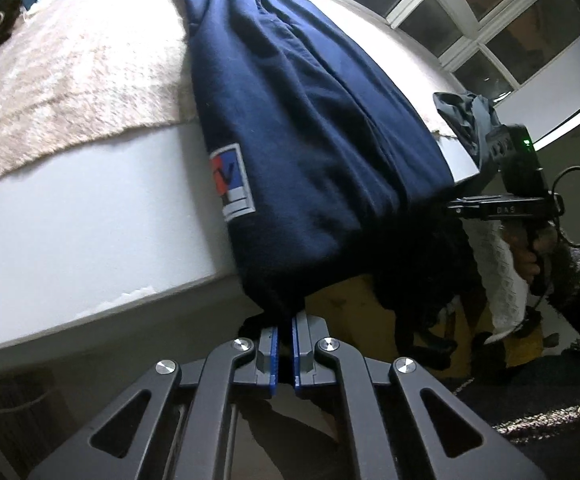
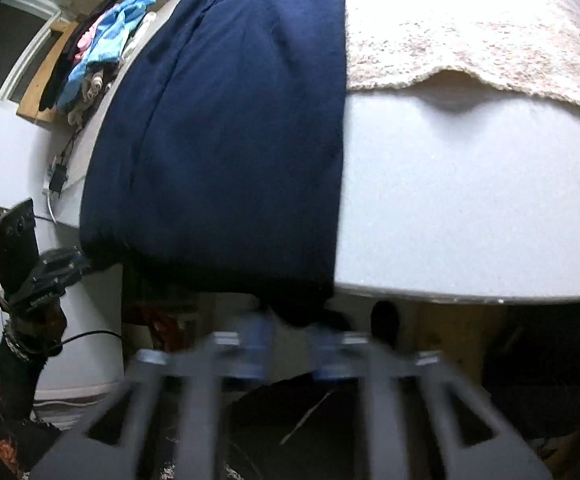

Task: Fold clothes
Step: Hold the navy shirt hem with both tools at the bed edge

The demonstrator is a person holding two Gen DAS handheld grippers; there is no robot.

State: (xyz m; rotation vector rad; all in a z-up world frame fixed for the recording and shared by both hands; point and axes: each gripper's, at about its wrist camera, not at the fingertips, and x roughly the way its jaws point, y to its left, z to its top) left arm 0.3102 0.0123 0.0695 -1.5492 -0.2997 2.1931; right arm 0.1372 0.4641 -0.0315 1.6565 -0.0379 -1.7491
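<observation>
Navy garment [image 1: 301, 128], laid lengthwise on the white table [image 1: 102, 216], with its near end hanging over the table's front edge. A beige fleecy blanket [image 1: 62, 88] covers the far part of the table beside it. A red, white and blue label [image 1: 232, 182] is sewn near the garment's overhanging end.

Left gripper [image 1: 285, 354]: jaws nearly closed, the blue pads pinching the dark hem at one corner of the overhanging end.

Right gripper [image 2: 286, 344]: blurred in its own view; the jaws stand at the other corner of the hem, with dark cloth between them, and are closed on it. In the left wrist view this gripper reaches the garment's edge from the side, carried by a hand [image 1: 529, 256] in a dark sleeve.

A heap of other clothes [image 2: 102, 48], blue and pink among them, lies past the table's far end. Window panes [image 1: 521, 28] line the wall beyond the table.
</observation>
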